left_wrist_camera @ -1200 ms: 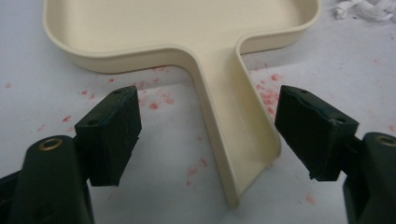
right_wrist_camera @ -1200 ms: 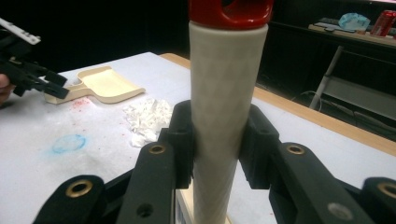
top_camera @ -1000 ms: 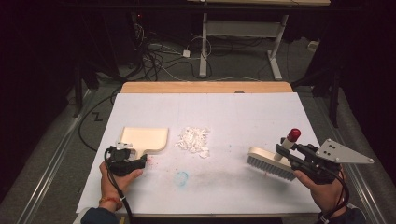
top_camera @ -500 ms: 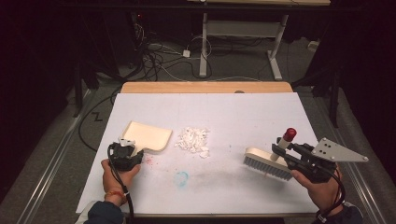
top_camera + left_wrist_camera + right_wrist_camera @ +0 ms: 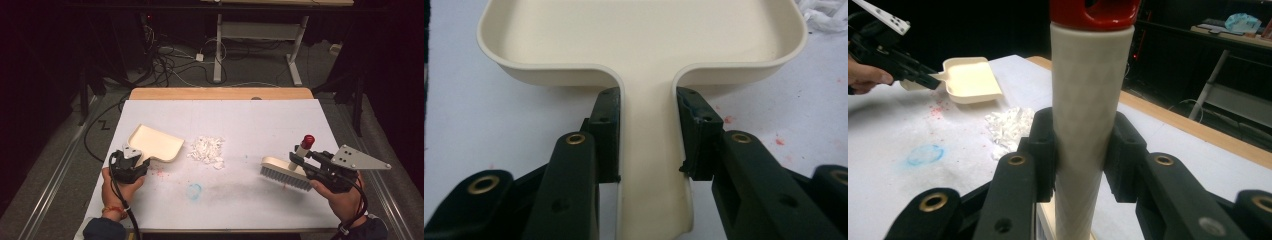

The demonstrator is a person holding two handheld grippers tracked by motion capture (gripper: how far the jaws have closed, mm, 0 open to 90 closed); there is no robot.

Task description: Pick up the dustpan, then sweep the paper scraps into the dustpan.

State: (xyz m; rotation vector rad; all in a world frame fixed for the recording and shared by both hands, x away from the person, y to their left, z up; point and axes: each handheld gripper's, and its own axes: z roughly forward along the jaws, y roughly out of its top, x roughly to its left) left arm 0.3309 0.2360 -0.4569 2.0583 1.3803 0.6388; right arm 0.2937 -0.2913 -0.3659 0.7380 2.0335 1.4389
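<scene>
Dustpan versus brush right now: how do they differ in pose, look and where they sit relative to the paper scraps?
The dustpan sits left of the paper scraps, tilted with its open mouth toward them; the brush sits farther off to their right, bristles down. The dustpan is a shallow cream tray with a flat handle; the brush has grey bristles and a round, red-capped handle. Shared: each is clamped by its handle, dustpan in the left tool, brush in the right tool.

The dustpan [image 5: 644,45] looks like smooth cream plastic with a soft sheen. The brush handle [image 5: 1089,125] is matt off-white plastic with a faint diamond texture, capped in glossy red plastic [image 5: 1094,11]. The scraps [image 5: 207,150] look like crumpled white paper. The table cover [image 5: 260,125] is matt white and stained, edged by bare wood [image 5: 220,93]
</scene>
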